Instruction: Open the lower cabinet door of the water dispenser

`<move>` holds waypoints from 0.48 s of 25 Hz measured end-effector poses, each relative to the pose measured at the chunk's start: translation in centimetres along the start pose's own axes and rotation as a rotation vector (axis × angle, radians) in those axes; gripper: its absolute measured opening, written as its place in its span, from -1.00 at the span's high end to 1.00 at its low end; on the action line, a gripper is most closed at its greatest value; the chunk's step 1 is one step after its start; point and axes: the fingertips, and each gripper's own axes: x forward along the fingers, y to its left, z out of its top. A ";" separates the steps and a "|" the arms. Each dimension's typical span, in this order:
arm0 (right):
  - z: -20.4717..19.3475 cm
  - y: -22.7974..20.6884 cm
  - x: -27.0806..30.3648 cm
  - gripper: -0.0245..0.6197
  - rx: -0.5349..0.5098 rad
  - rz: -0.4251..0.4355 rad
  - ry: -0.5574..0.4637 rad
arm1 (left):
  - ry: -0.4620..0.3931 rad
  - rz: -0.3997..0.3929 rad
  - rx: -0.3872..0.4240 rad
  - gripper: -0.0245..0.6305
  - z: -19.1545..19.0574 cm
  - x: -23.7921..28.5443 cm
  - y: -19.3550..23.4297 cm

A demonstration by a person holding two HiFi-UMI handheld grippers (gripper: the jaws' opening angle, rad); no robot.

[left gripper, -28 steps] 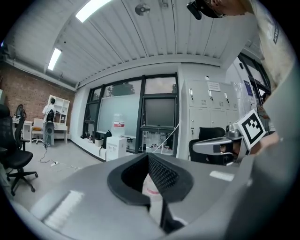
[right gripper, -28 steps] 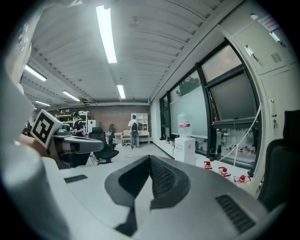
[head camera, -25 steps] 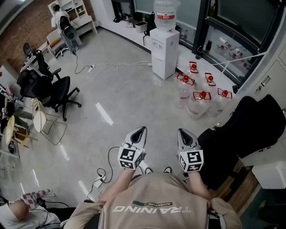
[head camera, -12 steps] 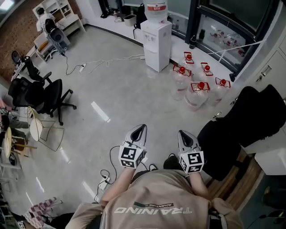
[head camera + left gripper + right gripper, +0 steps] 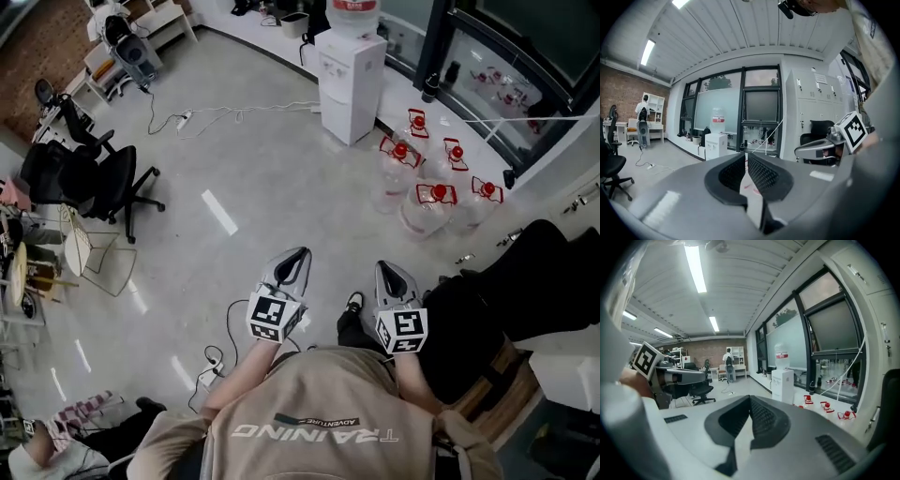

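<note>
1. Two black swivel office chairs [image 5: 89,178] stand at the left of the head view. The desks behind them are cut off by the frame edge, and what lies on them is too small for us to read.
2. The white box-shaped water dispenser [image 5: 349,80] stands by the window wall, well apart from both grippers across the grey polished floor [image 5: 272,187]. The clear water bottle [image 5: 354,11] on top of it is cut off by the upper edge.
3. Its lower cabinet door [image 5: 334,117] looks flush with the front, but we cannot make out a handle or seam at this size.
4. To the right of the dispenser, clear water jugs with red caps [image 5: 427,202] cluster on the floor, overlapping one another.
5. The left gripper [image 5: 300,255] is held in the air. Its ribbed black pads [image 5: 732,172] are closed together with nothing between them, and they touch nothing.
6. The right gripper [image 5: 384,269] is beside it, and its pads [image 5: 764,416] also meet at the tips with nothing held.
</note>
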 end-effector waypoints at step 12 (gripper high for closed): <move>4.5 -13.3 10.7 0.90 -0.001 0.064 -0.033 | 0.009 0.052 0.057 0.92 5.3 14.7 2.6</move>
